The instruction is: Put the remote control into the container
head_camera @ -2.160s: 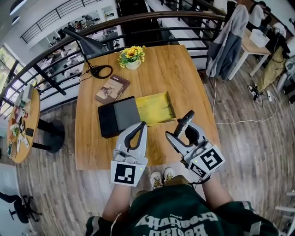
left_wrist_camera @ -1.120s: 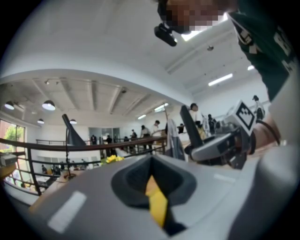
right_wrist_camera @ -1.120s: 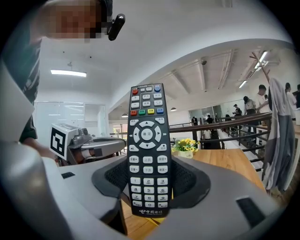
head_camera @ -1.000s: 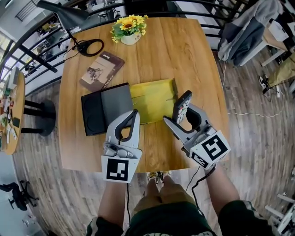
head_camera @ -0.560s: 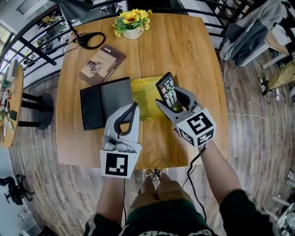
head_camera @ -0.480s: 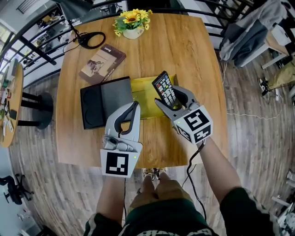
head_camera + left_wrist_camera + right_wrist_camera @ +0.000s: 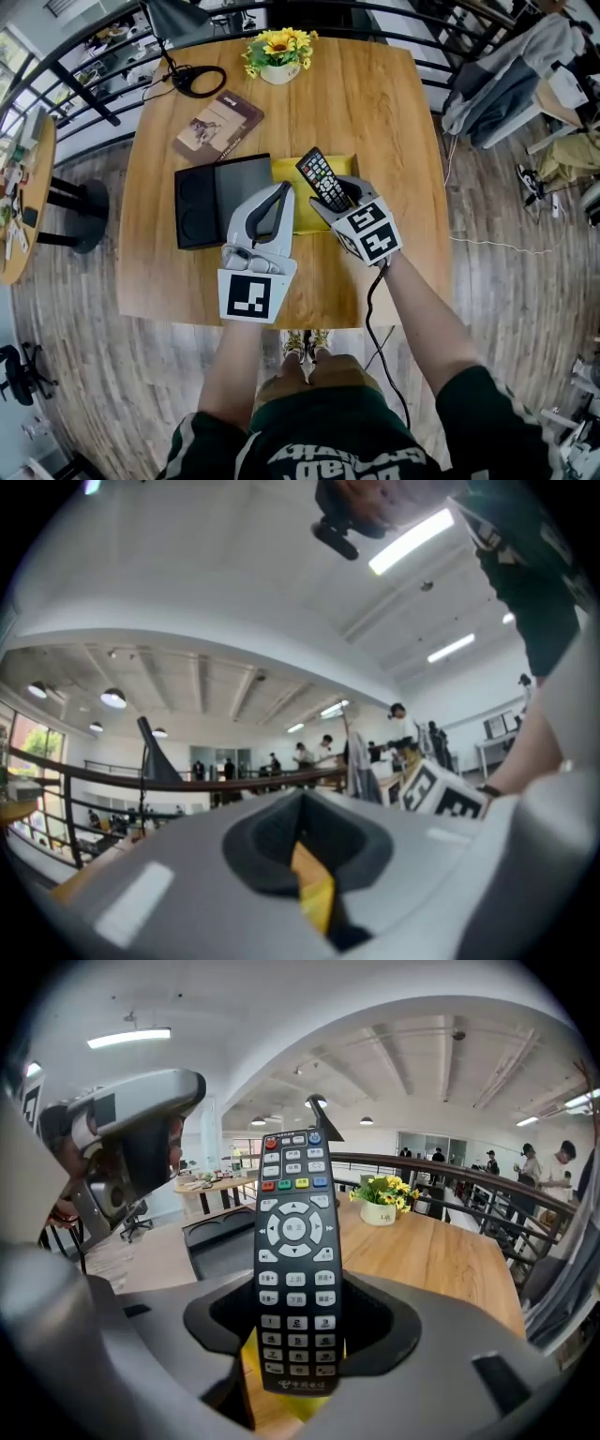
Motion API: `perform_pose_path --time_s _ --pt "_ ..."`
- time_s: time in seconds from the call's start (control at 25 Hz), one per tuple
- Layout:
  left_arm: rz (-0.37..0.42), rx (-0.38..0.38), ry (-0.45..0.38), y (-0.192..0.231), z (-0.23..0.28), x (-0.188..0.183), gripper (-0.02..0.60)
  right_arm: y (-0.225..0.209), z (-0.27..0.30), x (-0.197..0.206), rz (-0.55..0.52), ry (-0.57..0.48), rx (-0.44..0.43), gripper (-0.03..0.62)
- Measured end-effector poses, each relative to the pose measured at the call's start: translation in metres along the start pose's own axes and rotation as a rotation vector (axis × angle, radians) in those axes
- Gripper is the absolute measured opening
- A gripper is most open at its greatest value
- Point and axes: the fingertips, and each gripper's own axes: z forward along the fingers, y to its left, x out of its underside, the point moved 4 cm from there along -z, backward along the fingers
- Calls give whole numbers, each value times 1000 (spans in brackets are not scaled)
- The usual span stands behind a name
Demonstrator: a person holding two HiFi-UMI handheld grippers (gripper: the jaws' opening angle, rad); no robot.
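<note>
Your left tongs (image 7: 282, 188) are clenched w/ nothing btw. the jaws. In the left gripper view the left tongs (image 7: 300, 801) show their tips together, and only a bit of yellow is seen through the gap behind them. They hang over the table (image 7: 394, 141), tips nr. the line where the black flat case (image 7: 211, 199) lies just beside the yellow container (image 7: 285, 169). Over this container you hold the remote control (image 7: 318, 177), tilted, buttons side up, top end pointing to the far left; it is not lying inside. Your right tongs (image 7: 337, 201) grasp its lower end. In the right gripper view the right tongs (image 7: 295, 1330) pinch the remote control (image 7: 295, 1232) at the number keys, w/ yellow under it. Farther back on the table: a book (image 7: 217, 125) and a flower pot (image 7: 279, 58).
</note>
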Motion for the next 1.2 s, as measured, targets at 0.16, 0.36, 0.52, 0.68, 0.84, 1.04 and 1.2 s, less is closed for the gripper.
perform_pose_path --time_s 0.16,0.36,0.52,0.68,0.84,1.04,1.2 --pt "-10 -25 -22 5 1 -8 -5 2 9 8 -13 77 -11 250" --pt "-25 -34 -33 9 1 -10 -5 0 20 22 -44 165 -12 250" --pt "-13 -28 -30 10 3 -8 -5 0 29 29 -74 218 -18 250" --pt "-14 -33 -23 15 6 -2 -5 1 40 33 -102 255 -29 250" --pt "-6 -27 -20 16 10 2 -5 -5 49 36 -127 292 -33 250" --pt "-7 -30 -14 17 10 4 -5 -11 59 43 -159 340 -36 250" --pt "-7 -23 -5 16 10 10 -5 -13 63 54 -149 383 -34 250"
